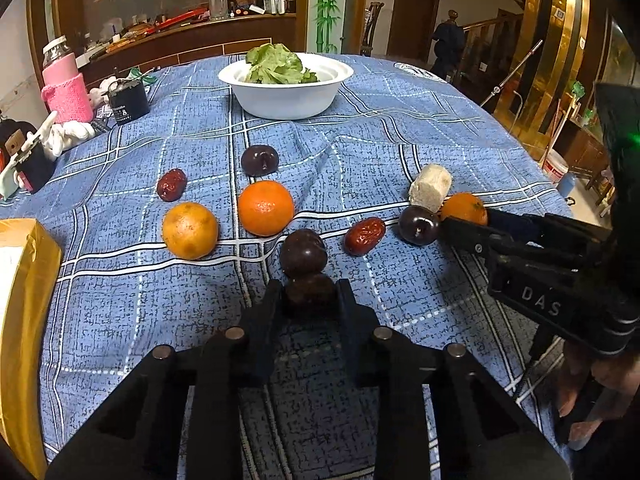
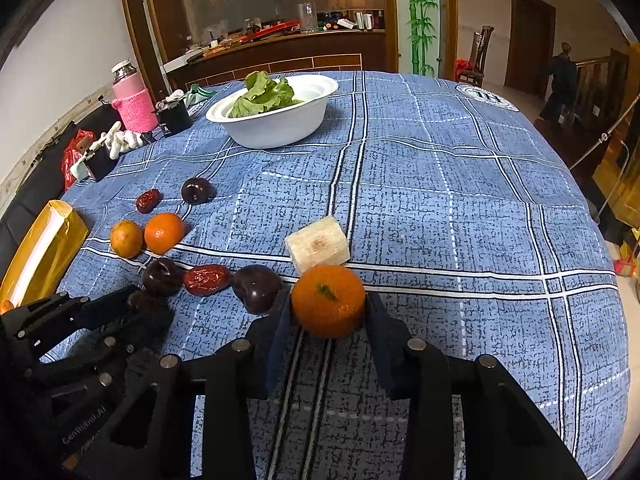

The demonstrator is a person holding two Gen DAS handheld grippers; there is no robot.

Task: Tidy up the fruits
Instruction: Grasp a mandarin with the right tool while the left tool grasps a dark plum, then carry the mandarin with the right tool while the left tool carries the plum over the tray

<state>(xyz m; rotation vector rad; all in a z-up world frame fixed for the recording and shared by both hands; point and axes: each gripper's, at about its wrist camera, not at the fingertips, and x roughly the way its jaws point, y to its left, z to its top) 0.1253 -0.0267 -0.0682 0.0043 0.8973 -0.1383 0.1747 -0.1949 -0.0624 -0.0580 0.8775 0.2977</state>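
Blue checked cloth covers the tabletop (image 1: 400, 128). Left wrist view first: left gripper (image 1: 310, 294) at lower centre is closed tight on a small dark date (image 1: 310, 292), w/ a dark plum (image 1: 303, 252) touching it just above. Mid-frame lie two oranges (image 1: 266, 208) (image 1: 190, 231), another plum (image 1: 260, 160) and two red dates (image 1: 172, 185) (image 1: 365, 236). At right the right gripper (image 1: 466, 220) reaches in by a third plum (image 1: 418, 225). White bowl (image 1: 286, 100) at top centre holds only lettuce (no fruit in it).

Right wrist view: right gripper (image 2: 327, 308) at lower centre has its pads pressed on an orange (image 2: 328, 300), narrow-ish opening, fruit resting on the cloth. A pale cut chunk (image 2: 318, 244) sits just above it, touching or nearly so. Left gripper (image 2: 142, 302) shows at lower left.

Progress, as I judge it: early. Both grippers have one fruit each, neither looks lifted yet, rest of the fruit is loose on the cloth, mixed by kind. Left to do: nearly everything, sorting or gathering all pieces.
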